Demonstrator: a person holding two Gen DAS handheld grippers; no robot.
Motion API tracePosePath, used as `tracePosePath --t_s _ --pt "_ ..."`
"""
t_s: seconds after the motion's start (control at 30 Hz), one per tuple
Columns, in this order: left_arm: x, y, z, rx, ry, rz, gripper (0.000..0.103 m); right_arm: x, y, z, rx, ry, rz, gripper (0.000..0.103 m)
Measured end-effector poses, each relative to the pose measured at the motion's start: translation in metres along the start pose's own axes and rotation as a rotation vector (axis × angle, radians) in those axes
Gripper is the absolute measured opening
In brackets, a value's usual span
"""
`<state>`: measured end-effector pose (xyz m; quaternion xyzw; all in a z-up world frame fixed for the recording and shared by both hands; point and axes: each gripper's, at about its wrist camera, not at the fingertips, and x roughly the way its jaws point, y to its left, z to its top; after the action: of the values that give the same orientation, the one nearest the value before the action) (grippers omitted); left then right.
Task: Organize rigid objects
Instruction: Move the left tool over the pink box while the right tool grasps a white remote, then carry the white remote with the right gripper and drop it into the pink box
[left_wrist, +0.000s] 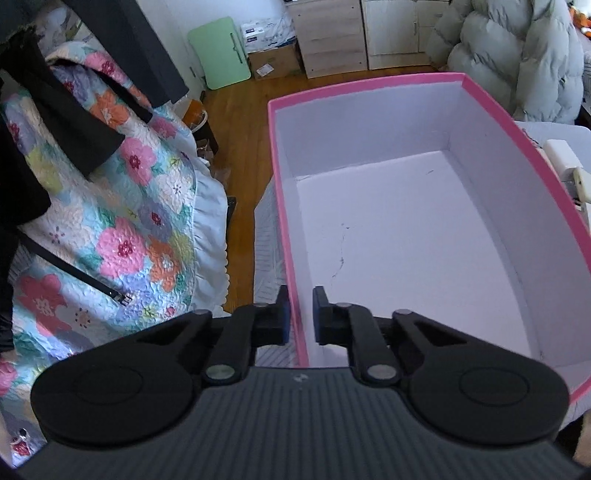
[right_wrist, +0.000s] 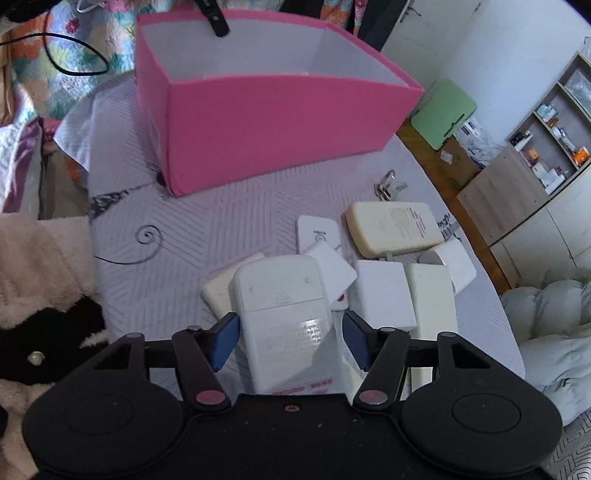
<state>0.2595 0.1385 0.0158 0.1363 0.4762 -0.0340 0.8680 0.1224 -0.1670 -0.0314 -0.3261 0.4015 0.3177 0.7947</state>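
Gripping the box (left_wrist: 291, 295) wall: left claw (left_wrist: 301, 314), pads straddling the pink rim. Straddling a white remote (right_wrist: 284, 314) without pressing: right claw (right_wrist: 290, 341), apart, box well ahead on the counter (right_wrist: 221, 229).

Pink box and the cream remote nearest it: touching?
Apart. The right wrist view shows a strip of bare tablecloth between the pink box and the cream remote.

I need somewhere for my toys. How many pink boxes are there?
1. The pink box sits open on the table, behind the white cases. Others could be out of view.
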Motion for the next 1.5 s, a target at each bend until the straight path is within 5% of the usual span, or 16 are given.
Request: tracePosePath --t_s 0.23,0.37,0.43,0.53,0.77,1.23,1.5 --pt "0.004 0.007 -0.005 -0.036 -0.047 -0.038 0.004 0.007 -0.014 0.003 0.096 0.007 0.027 0.063" --pt "0.006 0.009 -0.005 -0.063 -0.068 -0.058 0.004 0.013 -0.021 0.006 0.166 0.007 0.029 0.070" --pt "0.005 0.008 -0.005 -0.069 -0.080 -0.059 0.004 0.015 -0.027 0.008 0.220 0.013 0.047 0.061" --pt "0.006 0.006 -0.007 -0.078 -0.101 -0.050 0.003 0.014 -0.036 0.008 0.313 0.012 0.058 0.061" --pt "0.000 -0.004 -0.012 -0.118 -0.162 -0.046 0.003 -0.018 -0.054 0.000 0.502 -0.136 0.067 0.061" --pt "-0.006 -0.018 -0.022 -0.154 -0.224 -0.021 0.003 -0.068 -0.057 0.018 0.502 -0.307 0.026 0.061" --pt "-0.002 -0.009 -0.019 -0.171 -0.234 -0.039 0.002 -0.099 -0.074 0.068 0.480 -0.430 0.051 0.061"
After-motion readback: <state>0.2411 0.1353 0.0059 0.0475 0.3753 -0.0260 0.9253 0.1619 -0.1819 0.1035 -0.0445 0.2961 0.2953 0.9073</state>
